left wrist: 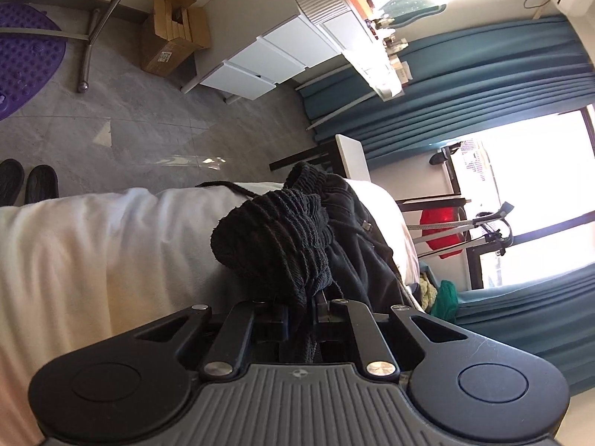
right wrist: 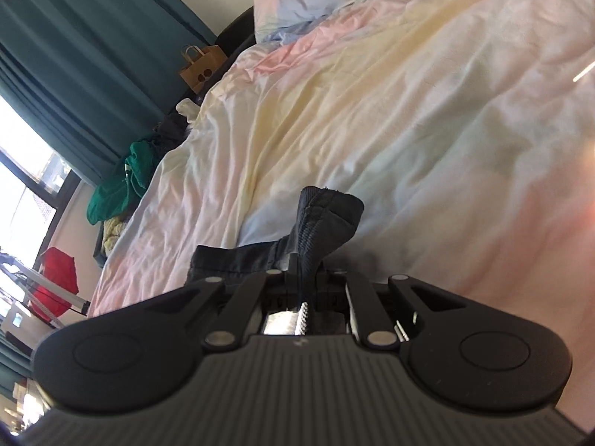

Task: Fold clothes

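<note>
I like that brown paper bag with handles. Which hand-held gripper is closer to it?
Right. The right hand-held gripper faces the brown paper bag across the bed; the left hand-held gripper doesn't see it.

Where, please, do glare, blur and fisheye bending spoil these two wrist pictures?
Left wrist view: the bright window is blown out white, and the teal curtains bow with fisheye bending; the black ribbed knit garment stays sharp. Right wrist view: the pastel rumpled bedsheet goes soft and hazy toward the right edge, with a pale streak of glare there; the dark cloth corner is crisp.
</note>
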Motion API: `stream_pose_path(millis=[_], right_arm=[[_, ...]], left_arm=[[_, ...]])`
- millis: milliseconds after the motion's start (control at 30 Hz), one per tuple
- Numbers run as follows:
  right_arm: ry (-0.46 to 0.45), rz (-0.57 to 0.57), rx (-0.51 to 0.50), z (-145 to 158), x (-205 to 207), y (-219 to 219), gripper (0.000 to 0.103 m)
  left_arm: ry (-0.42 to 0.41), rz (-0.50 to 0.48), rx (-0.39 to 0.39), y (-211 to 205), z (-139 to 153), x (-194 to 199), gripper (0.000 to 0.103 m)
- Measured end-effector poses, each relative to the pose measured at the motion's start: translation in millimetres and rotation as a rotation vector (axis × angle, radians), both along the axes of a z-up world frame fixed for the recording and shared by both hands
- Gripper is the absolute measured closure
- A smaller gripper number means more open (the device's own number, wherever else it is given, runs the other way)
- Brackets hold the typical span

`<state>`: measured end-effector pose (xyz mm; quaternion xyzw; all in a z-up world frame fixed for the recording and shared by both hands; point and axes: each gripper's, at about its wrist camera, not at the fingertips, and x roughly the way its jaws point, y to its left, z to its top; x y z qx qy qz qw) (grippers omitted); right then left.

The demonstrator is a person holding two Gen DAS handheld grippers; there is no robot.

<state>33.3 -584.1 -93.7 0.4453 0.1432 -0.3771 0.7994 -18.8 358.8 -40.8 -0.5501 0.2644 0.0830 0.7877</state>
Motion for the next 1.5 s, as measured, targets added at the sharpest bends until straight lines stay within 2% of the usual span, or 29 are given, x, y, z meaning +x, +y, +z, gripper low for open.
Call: stream_pose_path(millis=[67,133,167,233,300,367,400,500,567,600,700,733,833,933,1033,1067,1100,1133,1167,1200,1300,1400,1500], right_arm=[[0.015,0.062,-0.041,25.6,32.6,4.0,0.095],[-0.033,0.134,-0.045,56.1,65.4,5.2,0.096],[-0.093,0.158,-0.039,73.1,76.6,5.4,0.096],[-0.283,0.17,-0.031,111.1,85.3,6.1,0.096],[-0.436,0.168,-0.042,141.2,81.3,5.0,0.096],[-0.52,0.133,-0.064,157.0,62.3,-1.9,0.096],[-0.523,0.114,-0.077,157.2,50.2,-6.4,0.096],[-0.393,0.088,-0.13,130.1,11.2,-18.5,0.096],[-0.263,0.085,-0.158,97.0,-13.9,-19.4,0.096],[-0.204,0.08,-0.14,76.8,-25.7,-19.5,0.096],[-0.036,0.058,0.011,3.4,-59.5,-23.7,0.096],[-0.008,0.056,0.065,-14.5,-65.7,-26.0,0.096],[-0.02,0.057,0.151,-44.5,-79.4,-29.7,0.096],[0.001,0.074,0.147,-40.1,-75.0,-27.7,0.093],[0.041,0.086,0.146,-34.7,-70.0,-24.8,0.088],[0.046,0.088,0.15,-30.9,-69.5,-24.2,0.082],[0.051,0.089,0.132,-24.8,-70.1,-21.3,0.067],[0.06,0.088,0.099,-17.1,-71.1,-15.9,0.046],[0.069,0.086,0.061,-8.6,-71.8,-9.9,0.036],[0.079,0.084,0.012,1.3,-71.7,-2.9,0.021],[0.091,0.105,-0.124,32.2,-68.9,19.5,0.02],[0.082,0.161,-0.243,63.2,-63.2,45.4,0.02],[0.053,0.266,-0.328,88.1,-52.7,77.9,0.02]], left_arm=[[-0.027,0.001,0.0,-3.1,12.5,13.1,0.093],[-0.056,0.002,-0.003,-4.2,24.8,23.2,0.094],[-0.07,0.003,-0.008,-5.0,30.4,27.9,0.094],[-0.1,0.008,-0.025,-5.3,38.8,33.5,0.094],[-0.12,0.003,-0.024,-5.4,44.4,31.7,0.094],[-0.136,-0.006,-0.034,-4.2,43.8,26.8,0.094],[-0.141,-0.014,-0.039,-2.4,40.4,23.8,0.094],[-0.135,-0.05,-0.035,-0.5,23.9,13.3,0.094],[-0.109,-0.068,-0.016,-0.7,8.8,6.0,0.094],[-0.095,-0.074,-0.007,-1.2,2.8,2.8,0.094],[-0.008,-0.086,-0.006,-1.2,-25.4,-6.4,0.094],[0.013,-0.087,-0.007,-0.5,-33.4,-8.5,0.093],[0.044,-0.101,0.025,1.0,-48.2,-12.4,0.092],[0.049,-0.13,0.068,-0.9,-48.0,-14.6,0.088],[0.069,-0.181,0.157,-10.2,-36.6,-16.7,0.08],[0.075,-0.198,0.188,-13.5,-31.4,-17.3,0.072],[0.084,-0.206,0.231,-16.9,-24.8,-18.6,0.059],[0.094,-0.211,0.277,-20.3,-17.9,-20.0,0.051],[0.104,-0.217,0.323,-23.7,-10.9,-21.5,0.034],[0.113,-0.222,0.369,-27.2,-4.0,-22.9,0.019],[0.114,-0.23,0.524,-42.8,22.1,-29.9,0.004],[0.096,-0.236,0.665,-63.8,47.4,-37.5,0.001],[0.065,-0.255,0.81,-95.2,71.3,-40.0,0.0]])
